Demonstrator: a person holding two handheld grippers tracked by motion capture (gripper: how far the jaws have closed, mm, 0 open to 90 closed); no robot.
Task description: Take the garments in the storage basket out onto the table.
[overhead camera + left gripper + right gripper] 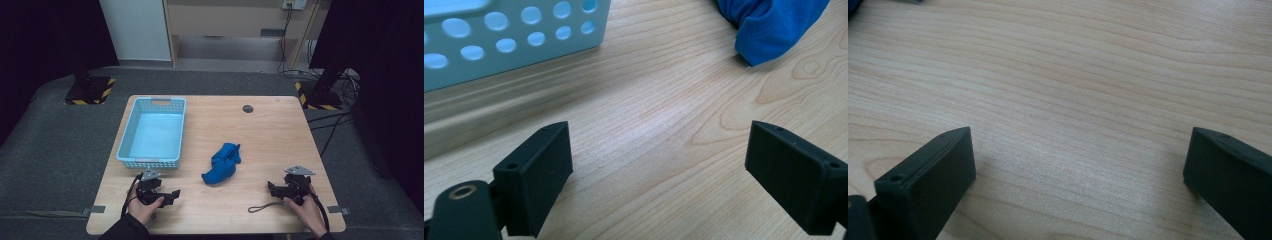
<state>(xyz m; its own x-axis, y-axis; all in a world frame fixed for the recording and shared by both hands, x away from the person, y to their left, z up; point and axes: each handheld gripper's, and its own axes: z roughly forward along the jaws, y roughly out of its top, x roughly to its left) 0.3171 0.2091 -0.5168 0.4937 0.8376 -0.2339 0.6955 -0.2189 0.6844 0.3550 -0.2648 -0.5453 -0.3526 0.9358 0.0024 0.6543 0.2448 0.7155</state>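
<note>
A crumpled blue cloth (222, 163) lies near the middle of the wooden table (270, 135). A light blue perforated basket (152, 132) stands at the table's left, with nothing visible inside it. My left gripper (172, 194) rests near the front left edge, open, jaws wide apart over bare wood. In the left gripper view (659, 160) the basket wall (514, 40) is at upper left and the cloth (774, 25) at upper right. My right gripper (272, 187) sits at the front right, open, with bare wood between its jaws in the right gripper view (1078, 160).
A small dark round disc (247, 108) is set in the table near its far edge. A thin black strap loop (262, 206) lies on the wood beside the right gripper. Black stands and cables occupy the grey floor behind the table.
</note>
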